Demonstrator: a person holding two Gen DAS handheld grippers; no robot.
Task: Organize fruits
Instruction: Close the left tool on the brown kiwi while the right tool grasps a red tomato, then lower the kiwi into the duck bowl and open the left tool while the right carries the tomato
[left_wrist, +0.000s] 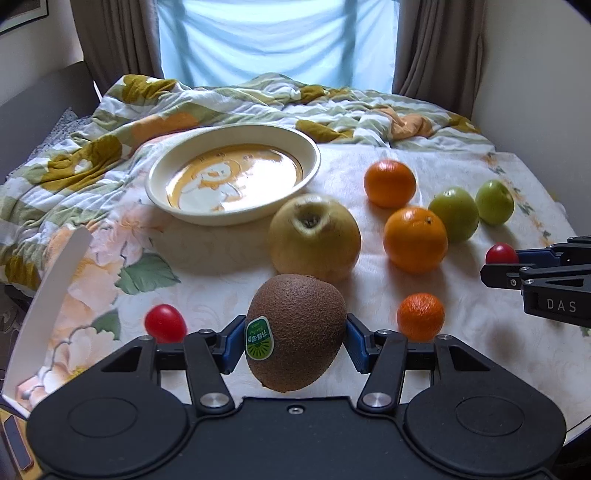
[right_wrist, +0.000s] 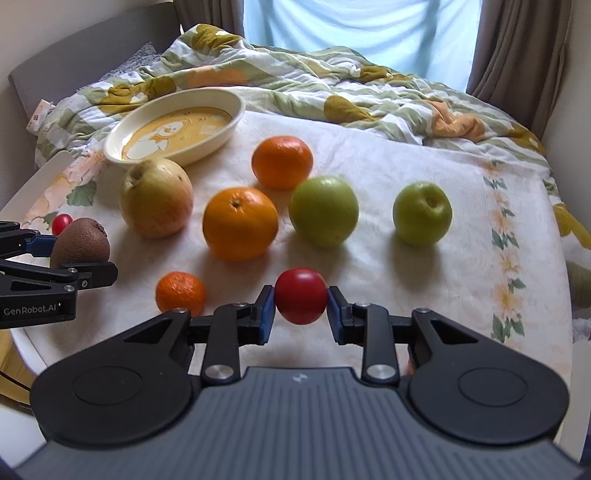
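Observation:
My left gripper (left_wrist: 293, 339) is shut on a brown kiwi (left_wrist: 295, 332) with a green sticker, held just above the cloth; it also shows at the left of the right wrist view (right_wrist: 79, 243). My right gripper (right_wrist: 301, 306) is shut on a red cherry tomato (right_wrist: 301, 295), seen at the right edge of the left wrist view (left_wrist: 501, 254). An empty cream plate (left_wrist: 162, 173) sits at the back left. On the cloth lie a yellow pear (left_wrist: 314, 236), two oranges (left_wrist: 415, 238) (left_wrist: 389, 182), a small mandarin (left_wrist: 420, 315), two green apples (left_wrist: 453, 214) (left_wrist: 494, 201) and a second cherry tomato (left_wrist: 165, 323).
The fruit lies on a white floral cloth (left_wrist: 424, 369) over a low table. A crumpled flowered quilt (left_wrist: 258, 99) lies behind on a bed, with curtains and a window beyond. A white card (left_wrist: 48, 306) stands at the left edge.

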